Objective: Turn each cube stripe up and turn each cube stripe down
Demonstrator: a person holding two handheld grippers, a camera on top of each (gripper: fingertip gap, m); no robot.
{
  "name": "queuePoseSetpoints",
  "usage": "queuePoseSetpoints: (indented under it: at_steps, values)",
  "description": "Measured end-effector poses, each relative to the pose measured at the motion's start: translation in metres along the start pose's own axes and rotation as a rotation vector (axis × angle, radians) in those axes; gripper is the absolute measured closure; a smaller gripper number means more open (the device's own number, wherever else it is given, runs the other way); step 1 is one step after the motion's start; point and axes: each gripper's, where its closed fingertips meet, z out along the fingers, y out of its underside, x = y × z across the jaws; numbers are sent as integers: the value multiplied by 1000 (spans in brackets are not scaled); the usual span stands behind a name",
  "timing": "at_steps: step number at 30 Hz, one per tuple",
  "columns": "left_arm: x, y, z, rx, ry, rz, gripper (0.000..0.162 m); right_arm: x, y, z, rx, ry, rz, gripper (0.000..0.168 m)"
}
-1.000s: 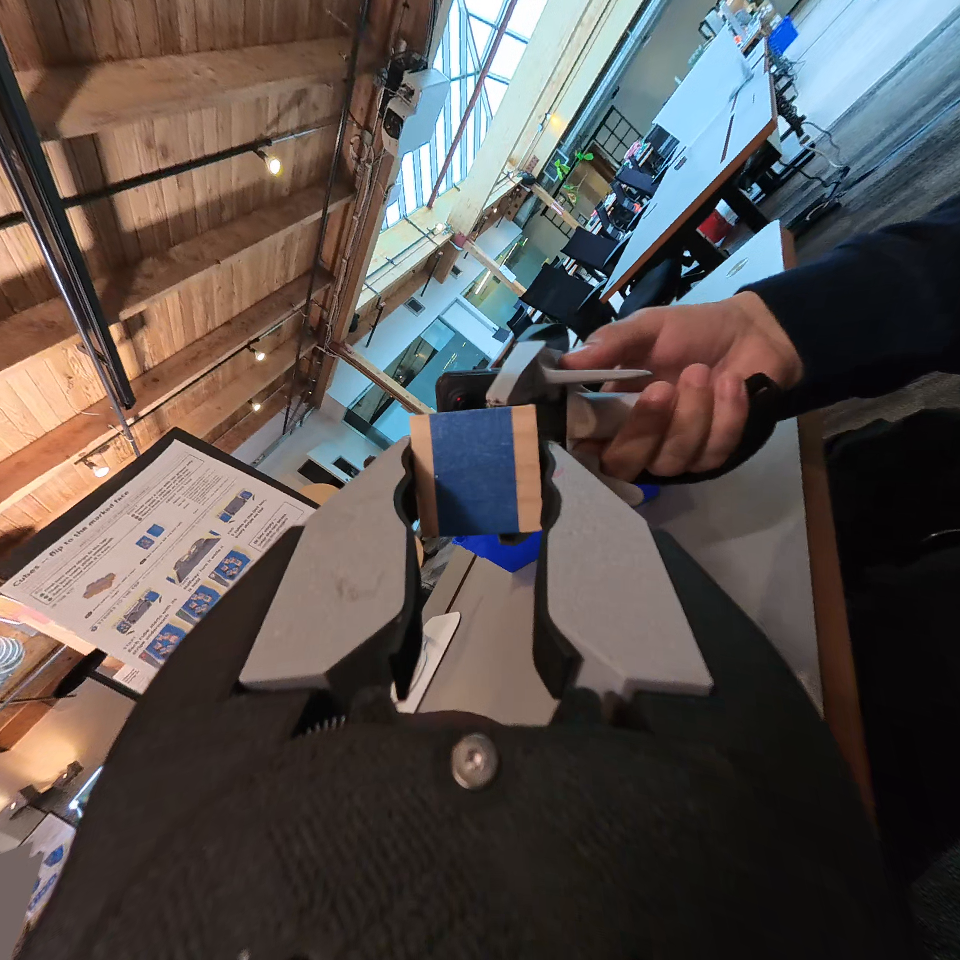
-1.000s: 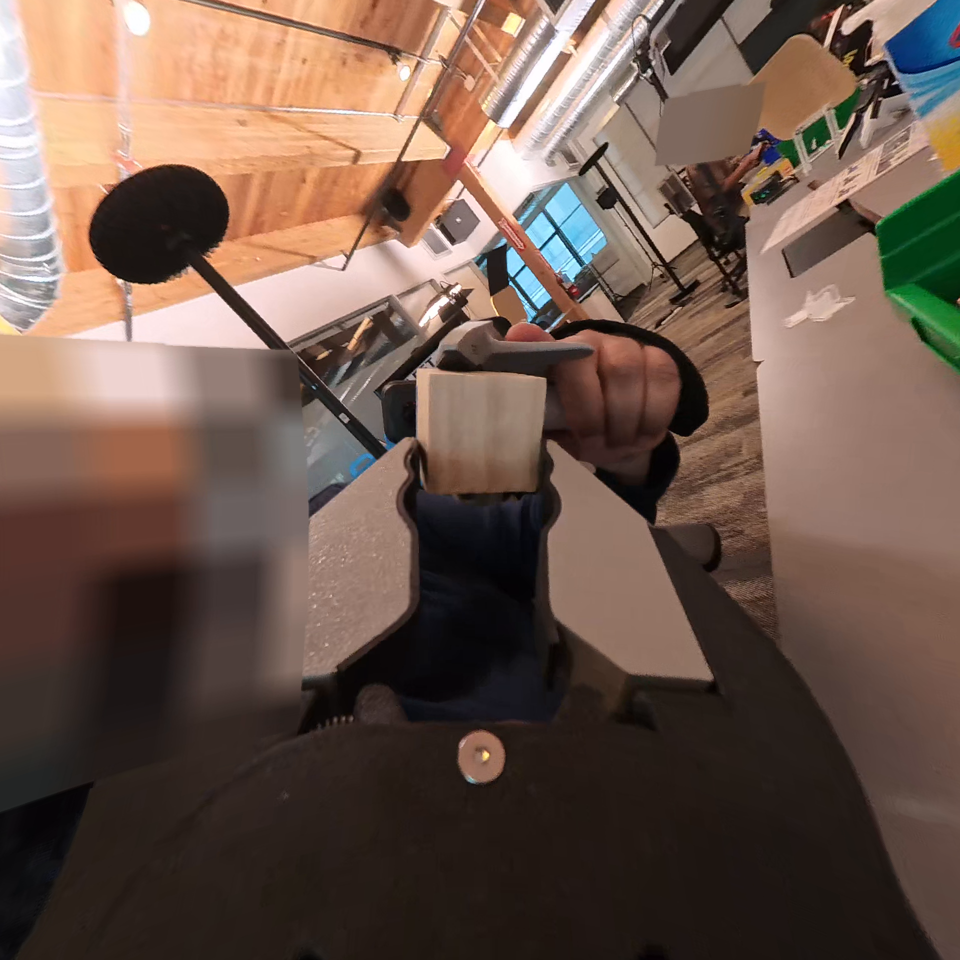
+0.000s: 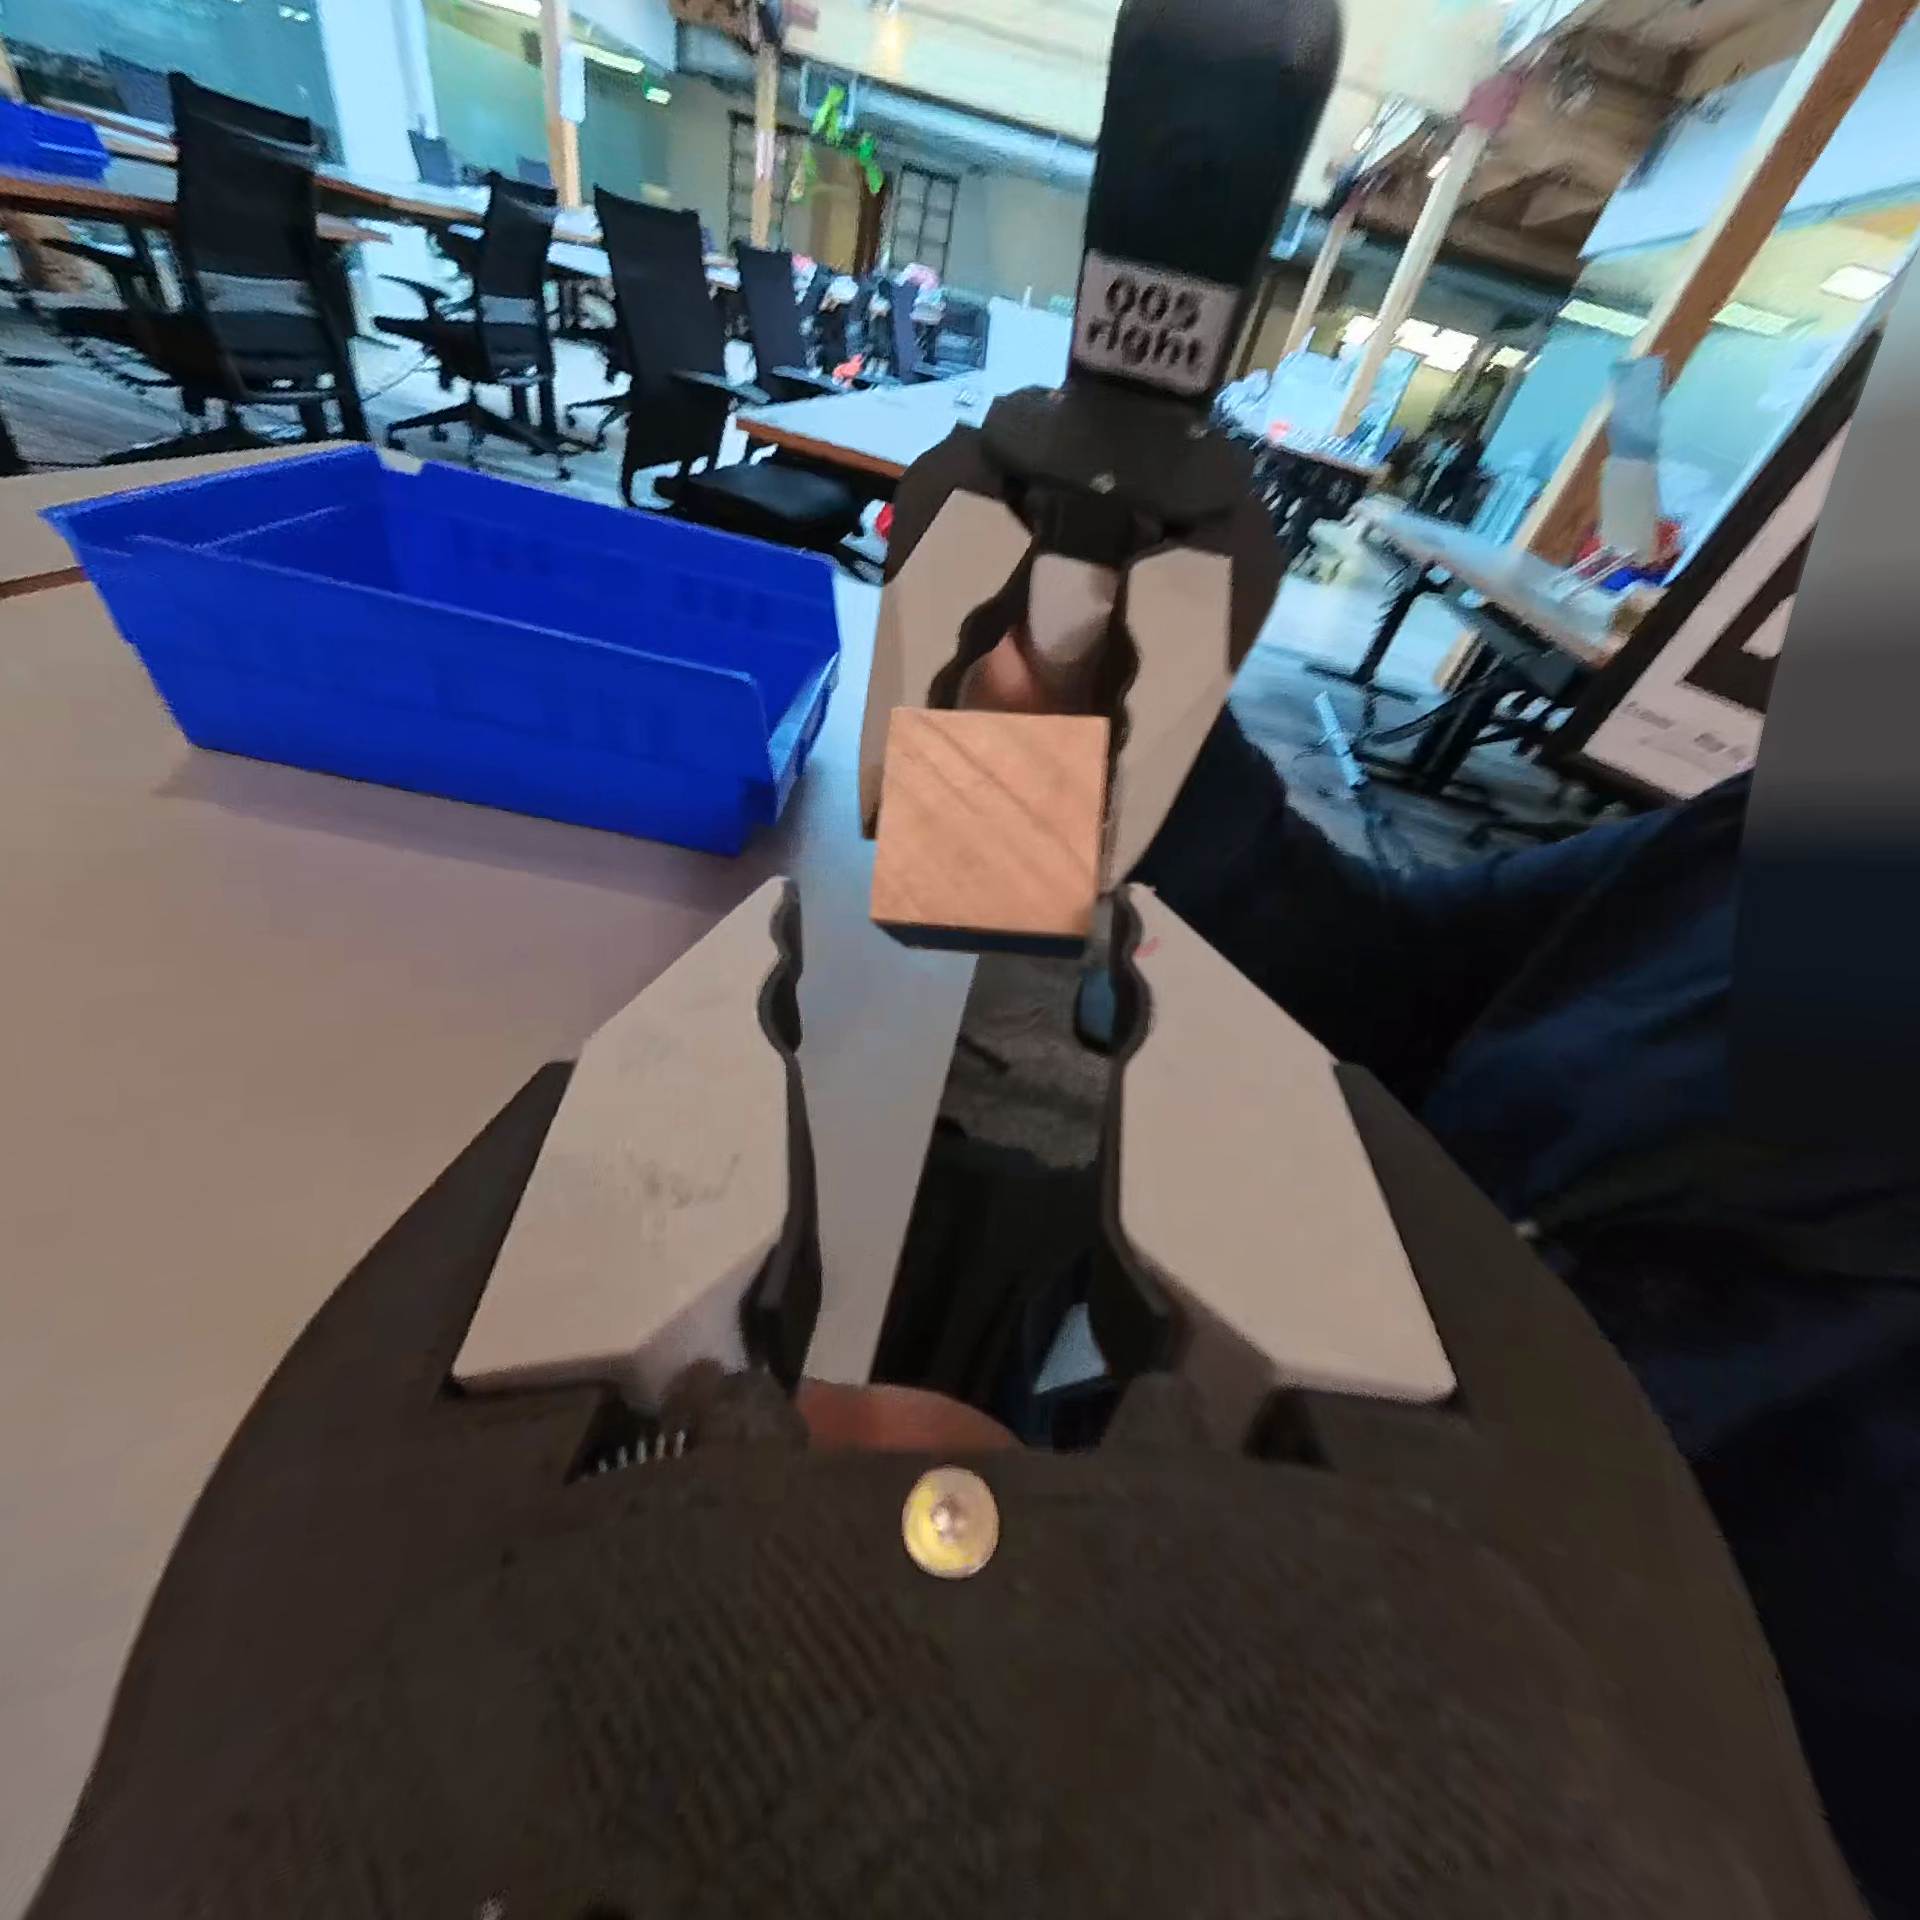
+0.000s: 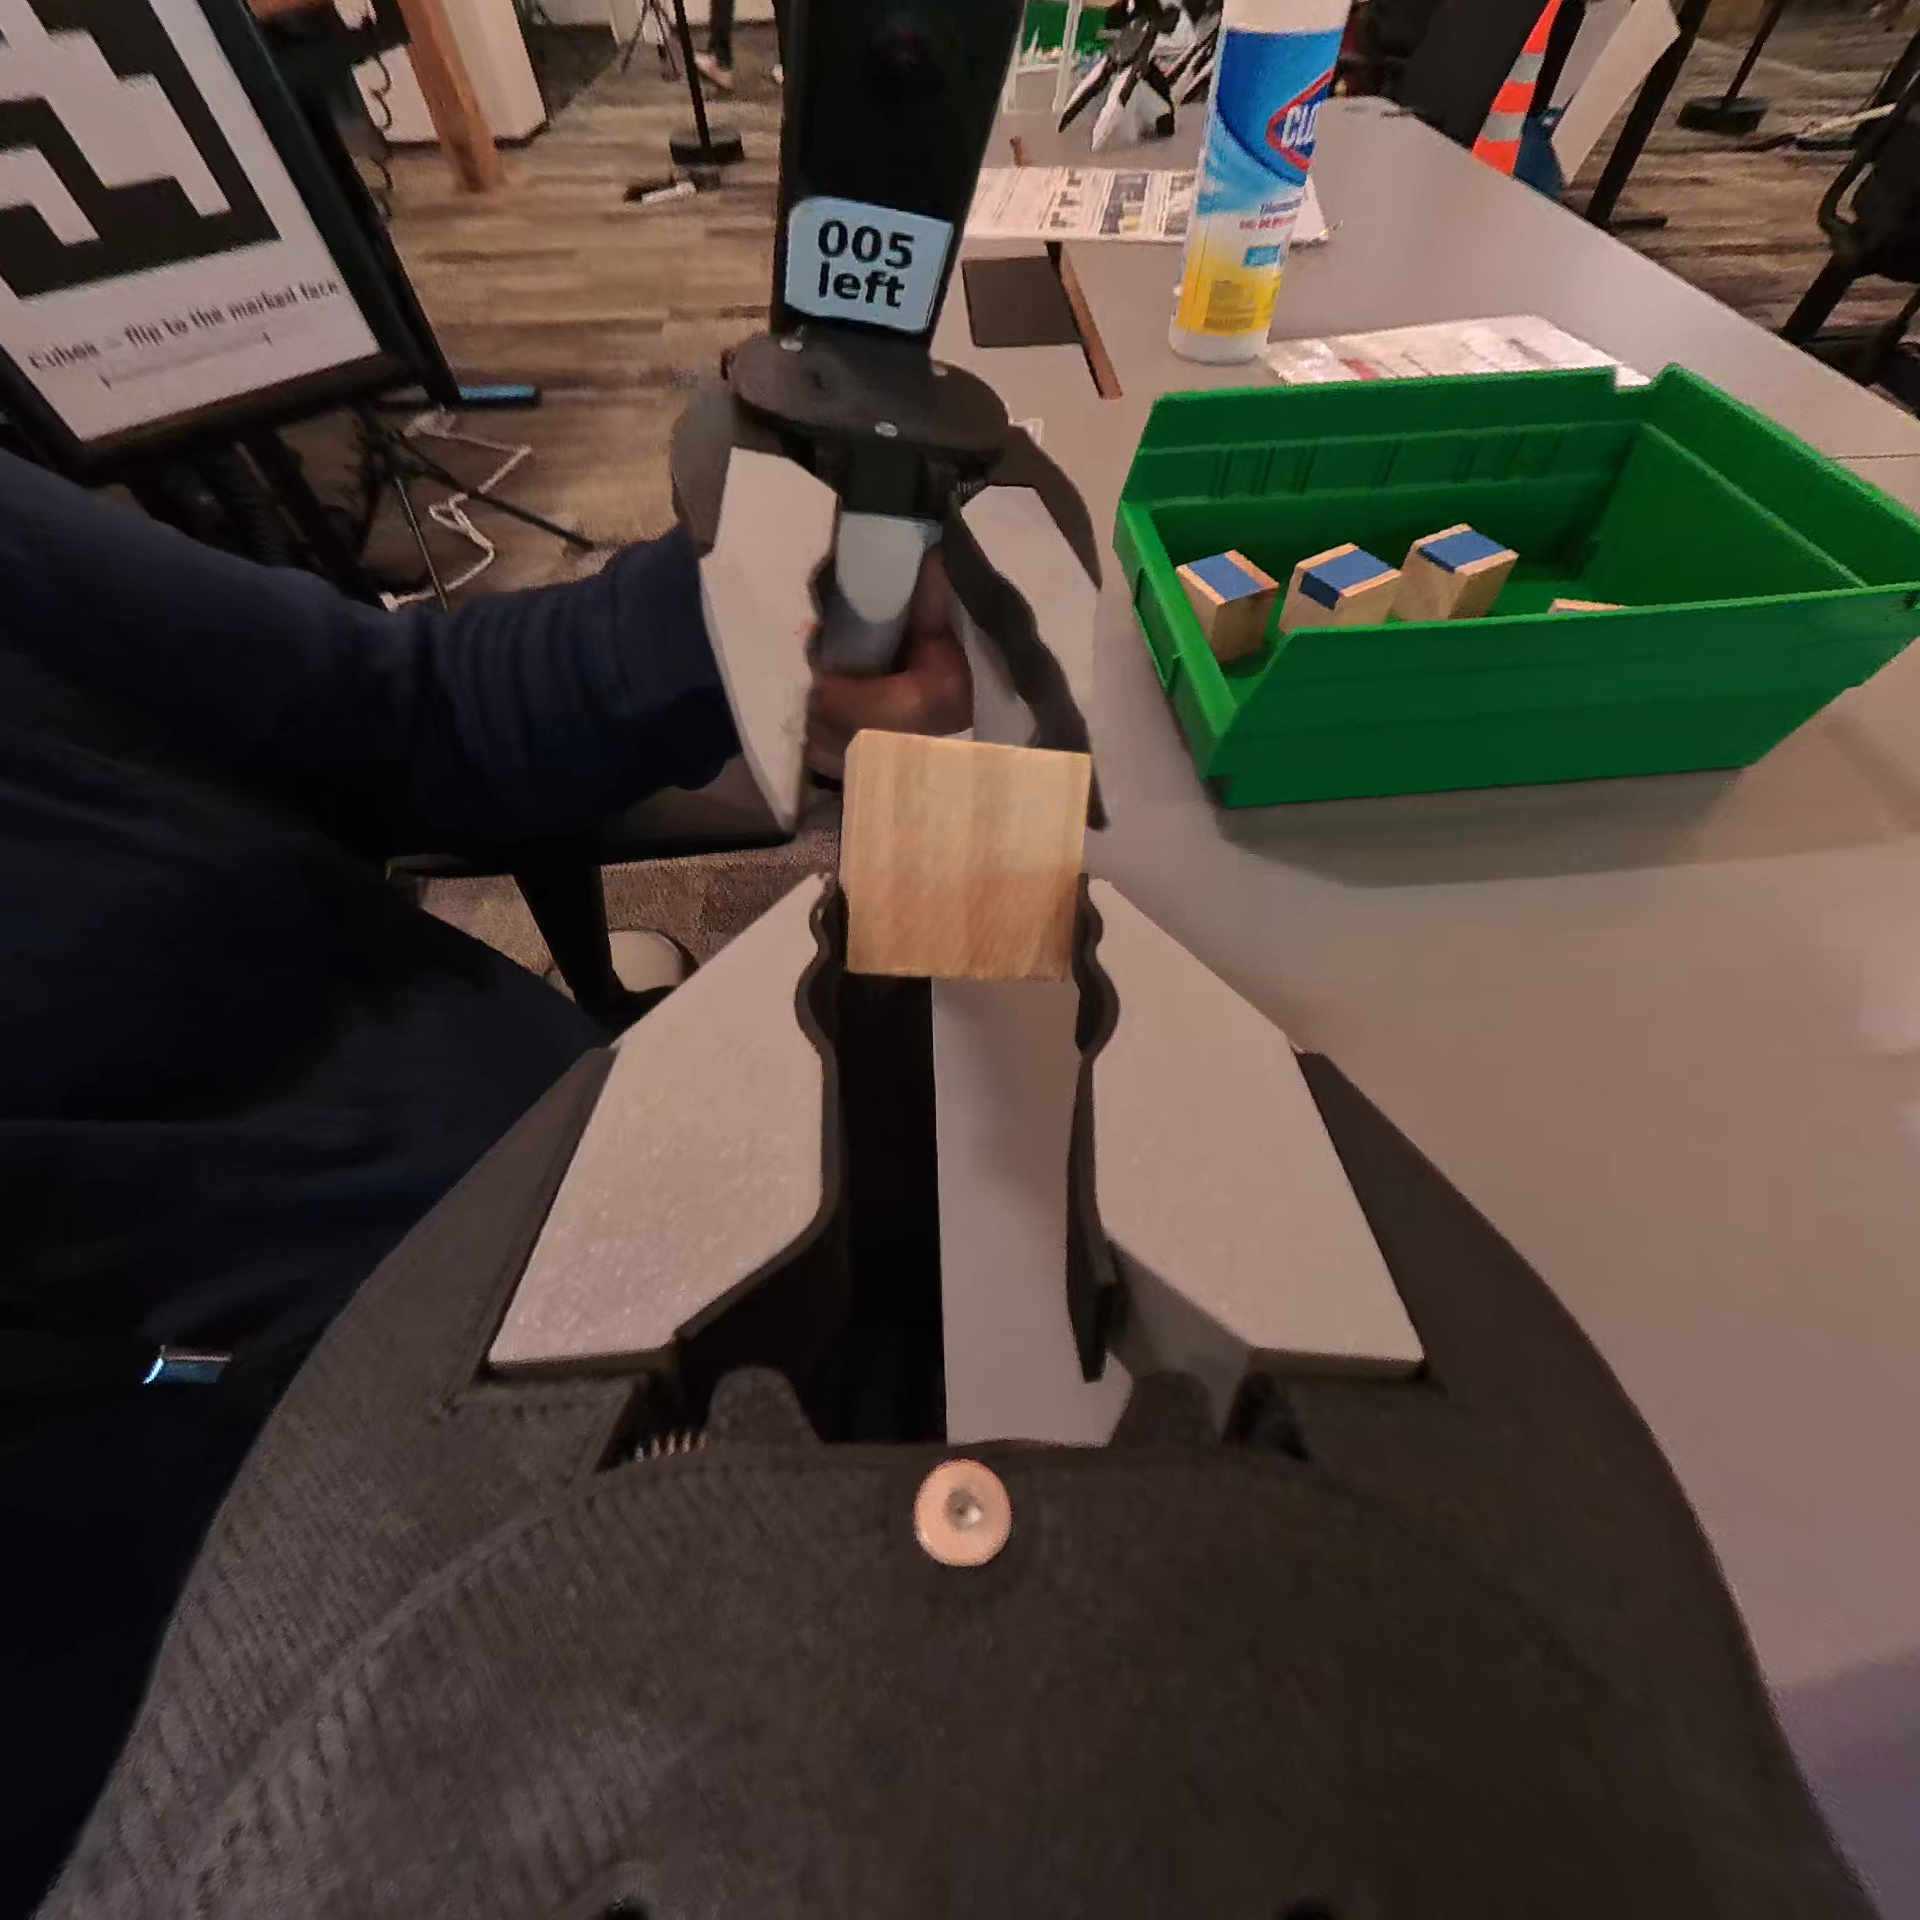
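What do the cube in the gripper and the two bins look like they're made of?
The cube looks like unfinished pale wood: grain lines show, the surface is matte, and a blue edge, probably tape, shows underneath in the left wrist view. The green bin and blue bin look like moulded plastic: uniform colour, slight sheen, ribbed walls.

Each camera sits just behind its own claw, looking forward along the fingers and slightly down over the grey bench (image 4: 1455, 1039). The two face each other at close range: the left view looks toward the blue bin (image 3: 468, 644), the right toward the green bin (image 4: 1507, 675). Both share the wooden cube (image 3: 987, 831) held between them.
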Motion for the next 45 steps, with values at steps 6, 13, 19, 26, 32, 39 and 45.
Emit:
queuePoseSetpoints:
  at_steps: [6, 13, 19, 26, 32, 39, 45]
  values:
    - [5, 6, 5, -33, 11, 67, 120, -2, -4, -1, 36, -32, 20, 127]
    - [4, -9, -2, 60, -7, 116, 121, -1, -28, -4, 236, -102, 124, 127]
    - [12, -27, -9, 140, -29, 203, 121, -4, -42, -6, 352, -166, 164, 125]
    - [16, -32, -9, 162, -35, 222, 121, -8, -44, -6, 359, -170, 145, 123]
    - [10, -24, -6, 136, -31, 184, 121, -6, -44, -4, 325, -96, 113, 127]
    - [-42, 14, -7, -107, -295, 151, 97, 42, -23, -21, 203, 172, 90, 127]
    - [-60, 10, -21, -98, -376, 120, 104, 163, 47, -132, 42, 785, 204, 127]
